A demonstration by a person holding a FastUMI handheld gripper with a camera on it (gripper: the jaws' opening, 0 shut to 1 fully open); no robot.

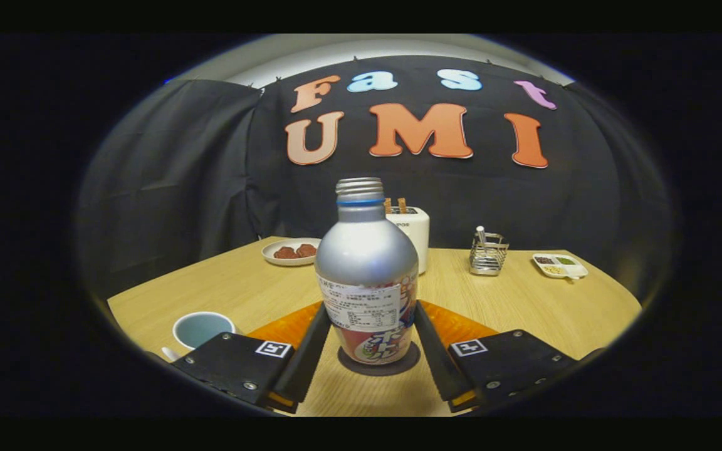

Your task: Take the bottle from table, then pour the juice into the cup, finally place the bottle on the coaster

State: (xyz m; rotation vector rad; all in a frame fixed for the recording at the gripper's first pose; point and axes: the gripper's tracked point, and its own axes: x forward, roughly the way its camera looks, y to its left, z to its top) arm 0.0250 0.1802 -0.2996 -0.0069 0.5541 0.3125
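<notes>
While the bottle (367, 275) stands upright on the table (524, 307), cap off, its long axis runs vertical and square to your approach, body sitting dead between the fingers of your gripper (368, 332). Both fingers flank the labelled lower half and look to touch its sides, so I judge the grip closed on it, though firmness is unclear. Orange coaster (461, 322) lies just behind the bottle. Cup (201, 327) sits near the table's front-left edge, beside your left finger; pour goes that way.

bottle (367, 275) blocks fingers (308, 351), cup (201, 328) alongside
</notes>
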